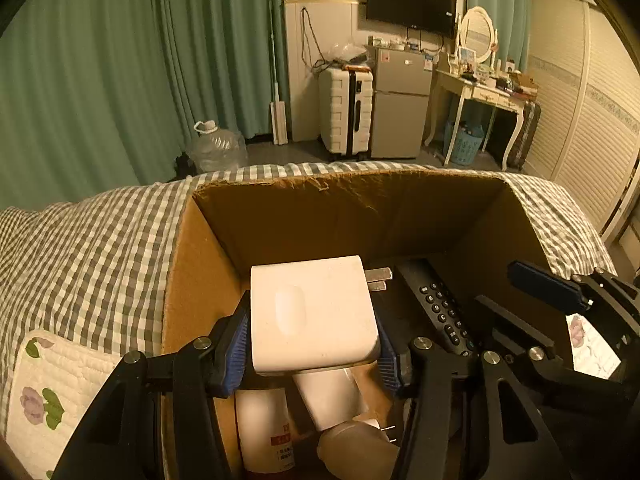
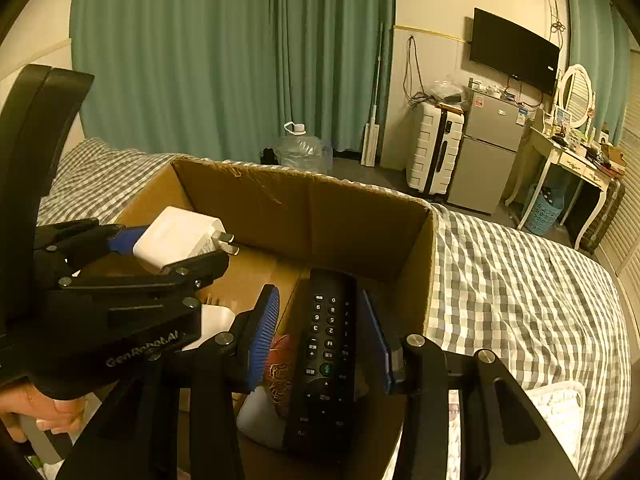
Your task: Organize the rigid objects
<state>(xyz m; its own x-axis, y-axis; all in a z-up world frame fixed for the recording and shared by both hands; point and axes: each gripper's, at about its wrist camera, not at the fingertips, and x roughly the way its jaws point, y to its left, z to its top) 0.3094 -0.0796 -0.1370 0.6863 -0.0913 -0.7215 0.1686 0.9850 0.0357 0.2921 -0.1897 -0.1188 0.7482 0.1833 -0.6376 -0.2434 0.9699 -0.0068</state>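
My left gripper (image 1: pixel 314 344) is shut on a white plug adapter (image 1: pixel 312 312) and holds it over the open cardboard box (image 1: pixel 340 216), prongs pointing right. It also shows in the right wrist view (image 2: pixel 180 236). My right gripper (image 2: pixel 320 340) is open, its blue pads on either side of a black remote control (image 2: pixel 326 356) that lies in the box; neither pad clearly touches it. The remote also shows in the left wrist view (image 1: pixel 440 308). Below the adapter lie a white bottle (image 1: pixel 266 428), a white tube (image 1: pixel 332 400) and another plug (image 1: pixel 360 448).
The box sits on a bed with a grey checked cover (image 2: pixel 520 292). A floral pillow (image 1: pixel 44 396) lies left of the box. Beyond the bed are a water jug (image 1: pixel 216 148), a white suitcase (image 1: pixel 346 112), a small fridge (image 1: pixel 400 104) and a dressing table (image 1: pixel 480 92).
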